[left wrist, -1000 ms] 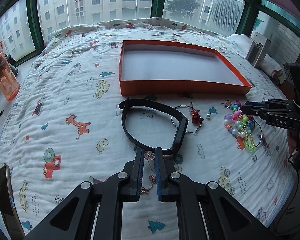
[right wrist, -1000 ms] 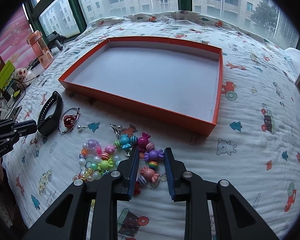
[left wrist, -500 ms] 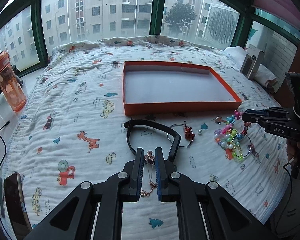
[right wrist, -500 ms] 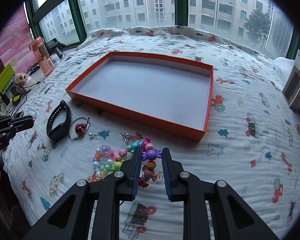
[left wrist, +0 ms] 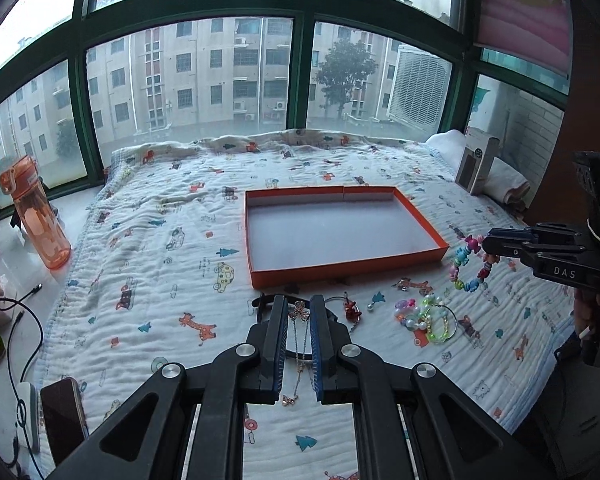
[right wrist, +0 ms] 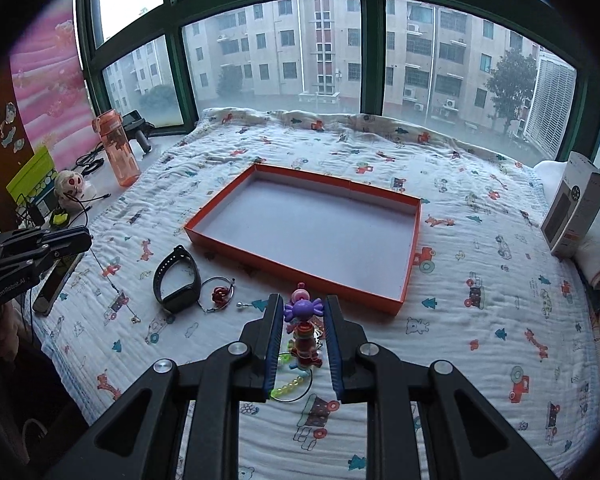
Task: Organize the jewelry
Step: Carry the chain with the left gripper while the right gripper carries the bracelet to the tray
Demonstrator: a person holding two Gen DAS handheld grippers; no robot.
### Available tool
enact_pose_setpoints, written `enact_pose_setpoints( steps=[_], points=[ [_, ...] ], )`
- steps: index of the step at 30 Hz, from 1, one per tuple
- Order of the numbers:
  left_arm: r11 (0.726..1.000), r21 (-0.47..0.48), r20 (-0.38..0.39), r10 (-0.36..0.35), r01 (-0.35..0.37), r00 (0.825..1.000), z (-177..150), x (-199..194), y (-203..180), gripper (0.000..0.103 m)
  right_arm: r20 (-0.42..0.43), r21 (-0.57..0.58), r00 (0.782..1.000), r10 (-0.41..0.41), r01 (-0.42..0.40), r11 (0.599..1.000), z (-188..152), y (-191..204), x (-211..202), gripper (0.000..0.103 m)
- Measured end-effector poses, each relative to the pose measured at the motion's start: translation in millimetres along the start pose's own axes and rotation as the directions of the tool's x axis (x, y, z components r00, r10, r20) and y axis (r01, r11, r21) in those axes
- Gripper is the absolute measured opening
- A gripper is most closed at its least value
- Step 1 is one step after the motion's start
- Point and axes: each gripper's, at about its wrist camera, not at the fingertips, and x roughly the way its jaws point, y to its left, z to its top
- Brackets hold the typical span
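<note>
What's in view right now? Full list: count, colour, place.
tray: 1, orange with white floor, nothing in it, mid-bed
fine necklace: 1, gold-toned, hanging from left gripper
candy-bead bracelet: 1, multicolour, gripped by right gripper, off the bed
bead pile: 1, pastel and green, on blanket right of the band
black band: 1, on blanket before tray
wire bangle: 1, silver, red charm, beside band
water bottle: 1, orange, window sill
phone: 1, dark, blanket's left edge
box: 1, white-grey, far right
blanket: 1, white, cartoon print
left gripper: black, blue-padded fingers
right gripper: same
</note>
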Motion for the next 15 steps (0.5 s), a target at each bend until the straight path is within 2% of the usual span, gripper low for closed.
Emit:
enact_pose_setpoints(
  steps=[7, 15],
  points=[
    [0.999, 0.032, 0.057, -0.021, 0.019, 0.998, 28, -27, -4, 0.011, 0.028, -0.016, 1.000, -0.004, 0.005, 1.000, 6, 9, -14, 0.023],
    [0.998, 0.059, 0.097, -0.041, 0.035, 0.994, 71, -32, -12, 0.011, 0.047, -0.015, 0.999, 0.005, -0.005, 1.000, 16, 9, -17, 0.023]
  ],
)
